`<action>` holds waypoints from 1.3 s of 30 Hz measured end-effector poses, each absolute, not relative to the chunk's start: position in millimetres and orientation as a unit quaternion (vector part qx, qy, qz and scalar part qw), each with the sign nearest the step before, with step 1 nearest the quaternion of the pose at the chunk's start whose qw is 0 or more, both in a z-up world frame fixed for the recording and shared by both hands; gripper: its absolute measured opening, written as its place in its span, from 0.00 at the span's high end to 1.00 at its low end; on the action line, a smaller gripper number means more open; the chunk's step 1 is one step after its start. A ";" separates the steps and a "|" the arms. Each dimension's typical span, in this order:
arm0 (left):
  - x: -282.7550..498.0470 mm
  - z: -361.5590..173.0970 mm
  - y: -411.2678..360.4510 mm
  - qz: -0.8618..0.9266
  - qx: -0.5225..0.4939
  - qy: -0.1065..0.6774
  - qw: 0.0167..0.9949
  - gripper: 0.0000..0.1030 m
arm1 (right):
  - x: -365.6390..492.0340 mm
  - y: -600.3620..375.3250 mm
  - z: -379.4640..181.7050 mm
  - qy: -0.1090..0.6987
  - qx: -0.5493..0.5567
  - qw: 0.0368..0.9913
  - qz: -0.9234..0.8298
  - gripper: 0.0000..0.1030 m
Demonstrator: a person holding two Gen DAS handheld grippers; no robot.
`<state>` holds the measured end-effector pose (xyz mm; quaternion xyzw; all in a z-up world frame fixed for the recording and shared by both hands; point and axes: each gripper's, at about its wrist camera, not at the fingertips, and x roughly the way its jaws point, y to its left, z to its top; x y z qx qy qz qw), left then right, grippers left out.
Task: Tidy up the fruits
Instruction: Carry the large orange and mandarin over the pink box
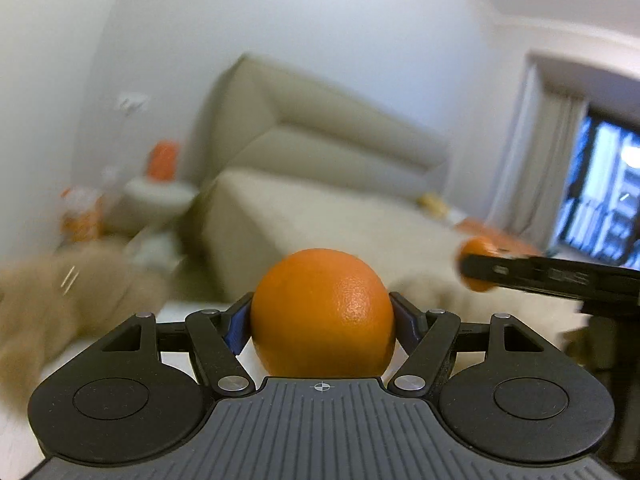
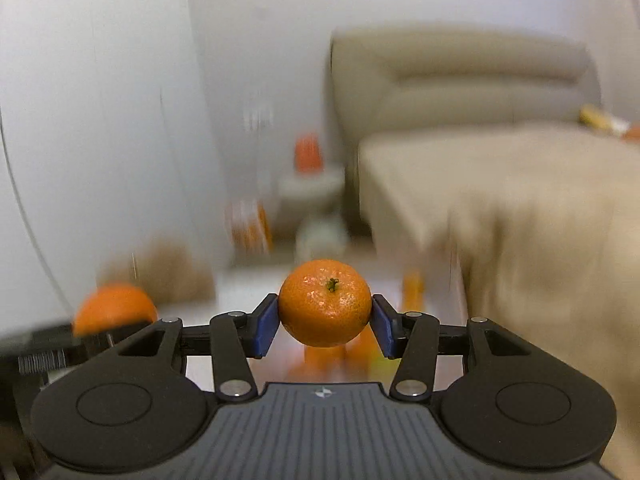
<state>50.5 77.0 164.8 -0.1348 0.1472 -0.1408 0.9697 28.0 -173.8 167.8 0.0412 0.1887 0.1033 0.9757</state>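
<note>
Left gripper, black with blue pads: clamped on a large, smooth, round orange, held up near the camera, the beige upholstered bed far behind. Right gripper, same make: pads pressed on a small, round, dimpled mandarin with a green stem, likewise held aloft. No legible writing; background blurred.

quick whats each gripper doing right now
left gripper: closed on a large orange
right gripper: closed on a small mandarin, stem facing the camera
</note>
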 end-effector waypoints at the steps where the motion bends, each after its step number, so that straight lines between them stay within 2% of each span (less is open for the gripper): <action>1: 57.3 179.7 71.0 -0.146 -0.132 0.134 0.971 0.27 | 37.1 -174.9 191.2 0.174 0.038 0.979 0.102 0.53; 4: 81.8 206.6 53.1 -0.157 -0.119 0.122 0.973 0.27 | 62.5 -175.5 238.6 0.151 0.018 0.985 0.077 0.52; 8: 128.6 200.1 35.9 -0.172 -0.140 0.188 0.957 0.27 | 91.6 -175.7 265.4 0.154 -0.011 0.987 0.044 0.52; 15: 181.1 106.1 10.1 -0.157 -0.101 0.338 0.923 0.27 | 106.0 -180.5 237.9 0.186 -0.017 0.981 0.049 0.52; 19: 189.5 64.0 12.2 -0.146 -0.085 0.376 0.911 0.27 | 115.1 -172.2 210.7 0.212 -0.047 0.975 0.044 0.52; 22: 177.4 63.9 -2.2 -0.154 -0.025 0.350 0.924 0.27 | 122.5 -164.4 193.4 0.229 -0.059 0.971 0.044 0.52; 27: 174.8 67.5 -9.4 -0.152 0.007 0.342 0.927 0.26 | 143.7 -156.2 170.7 0.281 -0.028 0.958 0.054 0.52; 39: 166.3 63.2 6.9 -0.170 -0.051 0.308 0.935 0.27 | 165.8 -167.2 117.8 0.367 0.018 0.928 0.068 0.52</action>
